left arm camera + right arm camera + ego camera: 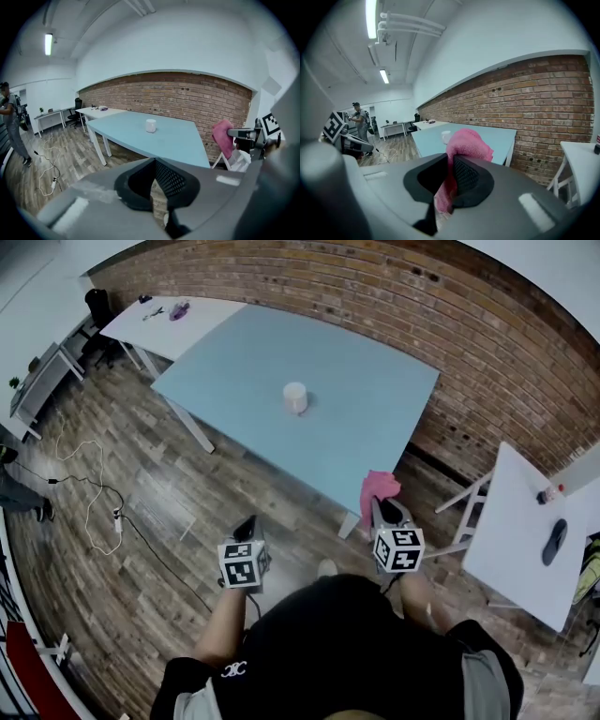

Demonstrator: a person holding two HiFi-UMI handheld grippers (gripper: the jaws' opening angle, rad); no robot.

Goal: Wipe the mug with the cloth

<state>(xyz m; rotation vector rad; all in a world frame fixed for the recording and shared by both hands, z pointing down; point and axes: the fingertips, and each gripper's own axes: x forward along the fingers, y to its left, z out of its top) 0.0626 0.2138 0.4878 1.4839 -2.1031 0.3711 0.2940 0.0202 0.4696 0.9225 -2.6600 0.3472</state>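
A white mug [295,397] stands upright near the middle of the light blue table [366,427]; it also shows in the left gripper view as the mug [150,125] and, partly hidden, as the mug [446,136] in the right gripper view. My right gripper [382,512] is shut on a pink cloth [379,487], held in the air off the table's near corner. The pink cloth [461,154] bunches up above the jaws. My left gripper [245,527] is shut and empty, over the wooden floor, well short of the table.
A white desk [169,320] with small items stands at the far left, with a black chair [97,306] beside it. Another white table [520,535] with a dark object [554,541] is at the right. A brick wall [450,324] runs behind. Cables [89,493] lie on the floor.
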